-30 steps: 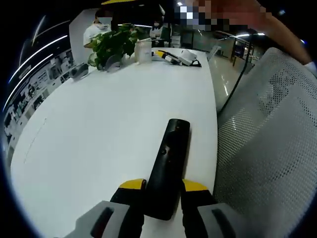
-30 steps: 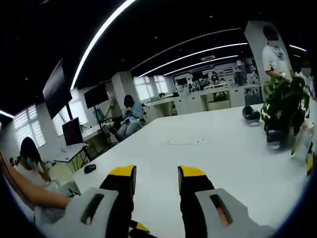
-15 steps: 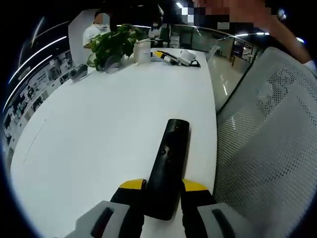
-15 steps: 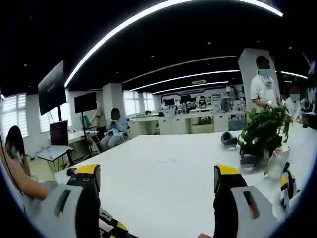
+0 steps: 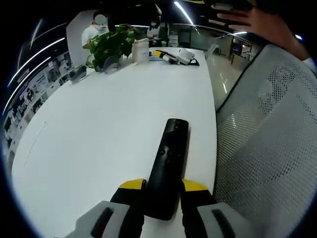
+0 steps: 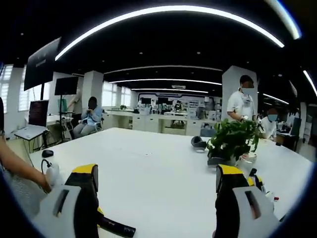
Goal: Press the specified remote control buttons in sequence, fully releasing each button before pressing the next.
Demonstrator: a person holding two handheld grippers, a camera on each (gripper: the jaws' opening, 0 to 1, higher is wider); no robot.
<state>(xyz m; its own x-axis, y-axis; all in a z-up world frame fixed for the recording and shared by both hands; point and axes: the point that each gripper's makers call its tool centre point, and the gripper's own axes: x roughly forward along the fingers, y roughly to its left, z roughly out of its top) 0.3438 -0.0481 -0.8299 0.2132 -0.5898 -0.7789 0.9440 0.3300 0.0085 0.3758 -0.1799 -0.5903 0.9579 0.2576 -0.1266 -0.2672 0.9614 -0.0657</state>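
Left gripper view, from left to right: white table (image 5: 99,129) spanning the left and centre, with a potted plant (image 5: 111,44) and a white cup (image 5: 142,50) at the far end, plus a cluster of small items beside them, too small to identify. Left gripper (image 5: 163,186) at bottom centre, yellow-tipped jaws clamped on the near end of the black remote control (image 5: 168,166), one jaw against each long side. Remote flat on the table near its right edge, far end pointing away from the camera, small buttons visible along its top face. White mesh chair back (image 5: 267,148) to the right of the table. A person's hand (image 5: 262,25) at upper right, fingers spread. Right gripper view, from left to right: a person's arm (image 6: 20,171) at the left edge, seated person (image 6: 89,116) in the background, right gripper (image 6: 156,181) with jaws set wide apart and nothing between them, potted plant (image 6: 230,144) on the table right of centre, standing person (image 6: 240,104) behind it.
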